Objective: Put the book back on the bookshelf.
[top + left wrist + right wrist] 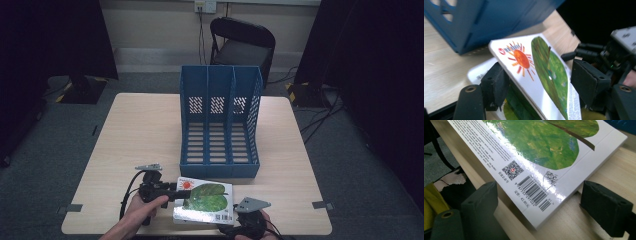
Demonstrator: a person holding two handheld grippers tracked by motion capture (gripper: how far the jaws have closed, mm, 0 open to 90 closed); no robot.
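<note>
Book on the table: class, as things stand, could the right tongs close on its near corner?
Probably yes. The right tongs stand open with the book's barcode corner between the jaws, and nothing blocks either jaw on the table.

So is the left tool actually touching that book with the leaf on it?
Touching. In the left gripper view, one jaw of the left tool presses under the book, whose cover is lifted; the other jaw stands apart.

One blue three-slot file rack [220,120], two books [205,200], one folding chair [242,42], one table [140,135].
</note>
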